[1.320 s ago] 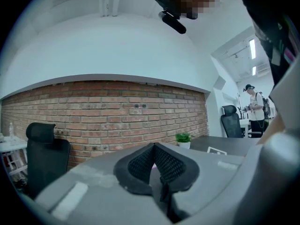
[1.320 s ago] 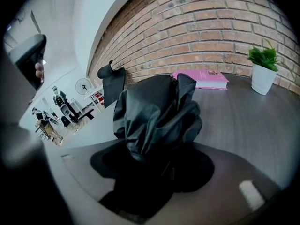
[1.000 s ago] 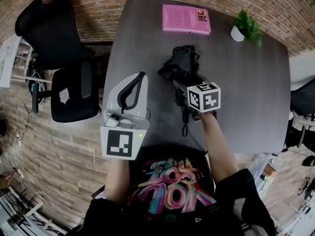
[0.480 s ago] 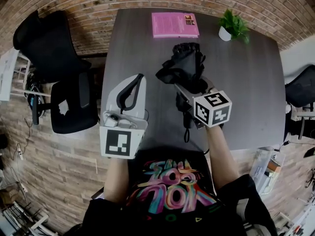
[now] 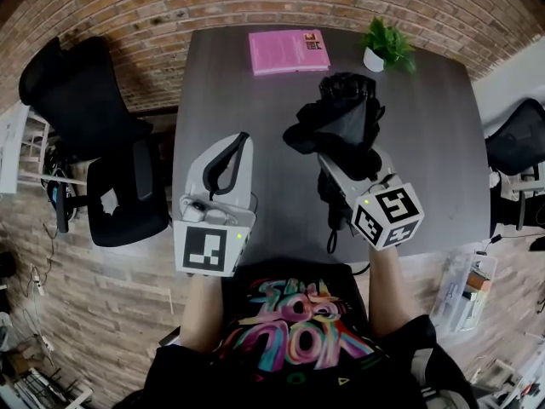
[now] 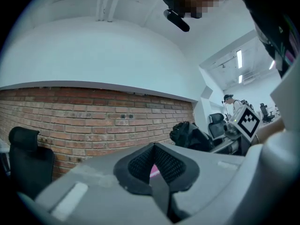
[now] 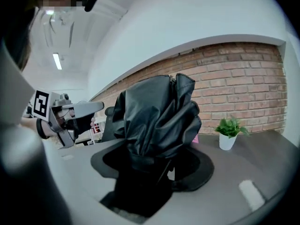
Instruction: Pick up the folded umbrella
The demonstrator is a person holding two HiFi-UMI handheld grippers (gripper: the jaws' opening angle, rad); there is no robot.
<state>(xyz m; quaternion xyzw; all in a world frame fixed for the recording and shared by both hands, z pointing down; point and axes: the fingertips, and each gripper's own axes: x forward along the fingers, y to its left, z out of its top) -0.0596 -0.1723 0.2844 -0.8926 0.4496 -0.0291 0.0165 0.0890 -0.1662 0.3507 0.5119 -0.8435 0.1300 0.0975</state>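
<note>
The folded black umbrella (image 5: pixel 341 122) hangs above the grey table (image 5: pixel 443 169), with my right gripper (image 5: pixel 345 156) shut on its lower part. Its crumpled canopy (image 7: pixel 157 116) fills the right gripper view and sticks up past the jaws, and its wrist strap (image 5: pixel 332 233) dangles below the gripper. My left gripper (image 5: pixel 241 139) hovers over the table's left part with its pads (image 6: pixel 140 165) together and nothing between them. From the left gripper view the umbrella (image 6: pixel 190 135) shows off to the right.
A pink book (image 5: pixel 288 51) lies at the table's far edge, with a small potted plant (image 5: pixel 383 48) to its right. A black office chair (image 5: pixel 94 143) stands left of the table and another chair (image 5: pixel 515 143) at the right.
The right gripper has risen with the umbrella, lifting it off the table and tilting it up. The left gripper has shifted only slightly.
</note>
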